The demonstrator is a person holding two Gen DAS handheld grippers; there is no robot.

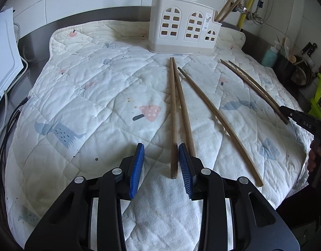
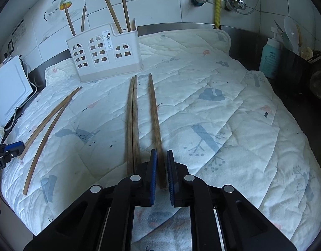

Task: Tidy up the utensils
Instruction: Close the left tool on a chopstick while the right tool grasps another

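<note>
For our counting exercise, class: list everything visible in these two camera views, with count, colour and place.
White quilted cloth: one, blue and pink prints, covering the counter.
White plastic utensil holder: one, at the cloth's far edge.
Standing brown wooden chopsticks: four, inside the holder.
Loose brown wooden chopsticks: five visible, on the cloth.
Teal pump bottle: one, right of the cloth.
Yellow hose: one, on the wall.
Left gripper: one, black with blue pads, open around a loose chopstick.
Right gripper: one, same colours, shut on a loose chopstick.

Soft, even daylight, faint shadows, sharp focus, strong fisheye bending and dark vignetted corners.
</note>
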